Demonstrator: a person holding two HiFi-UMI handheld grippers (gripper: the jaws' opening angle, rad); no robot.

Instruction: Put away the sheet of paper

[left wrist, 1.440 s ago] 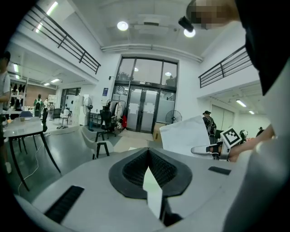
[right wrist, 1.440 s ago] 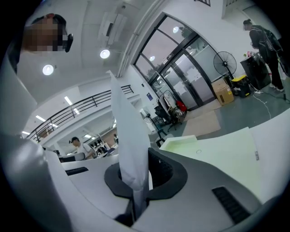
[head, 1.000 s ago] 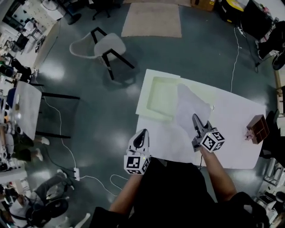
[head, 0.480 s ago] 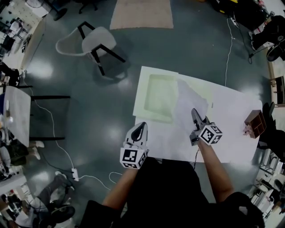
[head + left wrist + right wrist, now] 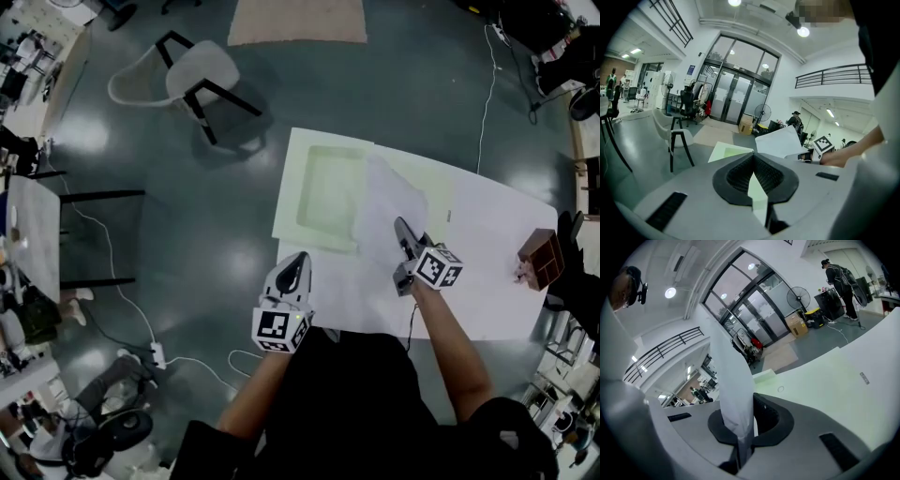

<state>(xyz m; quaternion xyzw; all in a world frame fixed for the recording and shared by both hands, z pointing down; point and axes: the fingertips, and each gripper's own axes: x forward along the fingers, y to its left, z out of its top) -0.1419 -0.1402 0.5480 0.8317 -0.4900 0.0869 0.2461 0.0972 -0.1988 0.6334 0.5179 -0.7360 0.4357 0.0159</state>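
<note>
1. The right tongs (image 5: 401, 227) (image 5: 742, 437) are clamped on the near edge of the sheet of paper (image 5: 384, 199) (image 5: 733, 376). The jaws press on it from both sides.
2. The right tongs sit to the right of the tray (image 5: 328, 192), slightly nearer the person, with their tips pointing away from the person.
3. The sheet of paper is white. It rises from the right tongs and is lifted clear of the bench (image 5: 487, 253), as the left gripper view shows (image 5: 780, 142).
4. In the head view the far left part of the sheet overlaps the right rim of the tray.
5. The left tongs (image 5: 298, 265) (image 5: 756, 185) are closed. The jaw tips meet and nothing is gripped between them.
6. The left tongs hang over the near left corner of the bench, on the person's side of the tray and well apart from the sheet.
7. The tray is shallow and pale green (image 5: 727, 152). It lies at the far left corner of the bench.
8. A brown box (image 5: 542, 260) stands at the bench edge far to the right of the tray.
9. On the floor beyond the tray, to its left, stands a white chair (image 5: 192, 80) with dark legs. A beige rug (image 5: 295, 21) lies farther beyond the tray.
</note>
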